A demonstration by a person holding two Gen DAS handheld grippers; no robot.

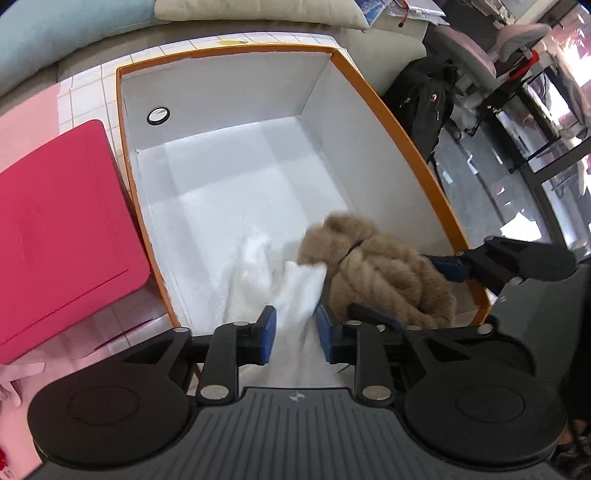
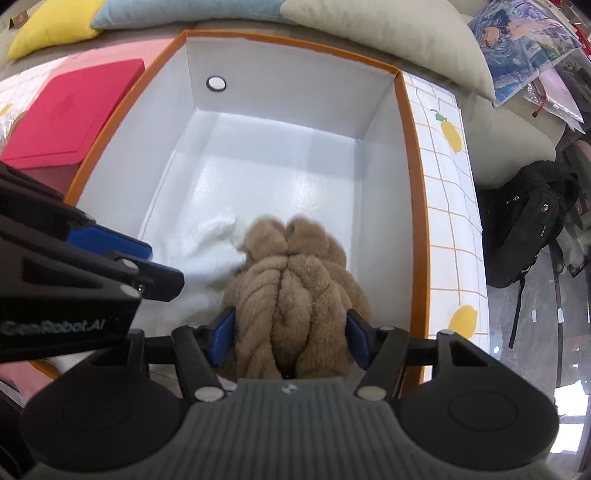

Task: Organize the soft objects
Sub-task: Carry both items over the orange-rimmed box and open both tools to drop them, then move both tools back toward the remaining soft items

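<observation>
A large white box with an orange rim [image 1: 388, 122] stands below both grippers. At its near end lies a white cloth [image 1: 255, 269], one fold of it running up between the fingers of my left gripper [image 1: 297, 328]. The left jaws stand apart and the cloth hangs loose between the blue pads. Next to it a tan knotted plush [image 2: 295, 280] rests in the box's near right corner, between the fingers of my right gripper [image 2: 290, 334]. Those jaws are spread wide, with a pad beside each flank of the plush. The left gripper's fingers [image 2: 110, 238] reach in from the left.
A red flat box [image 1: 62, 229] sits left of the big box on a white tiled cloth with lemon prints [image 2: 450, 206]. Cushions [image 2: 388, 33] line the far side. A black backpack [image 2: 528, 221] stands on the floor to the right.
</observation>
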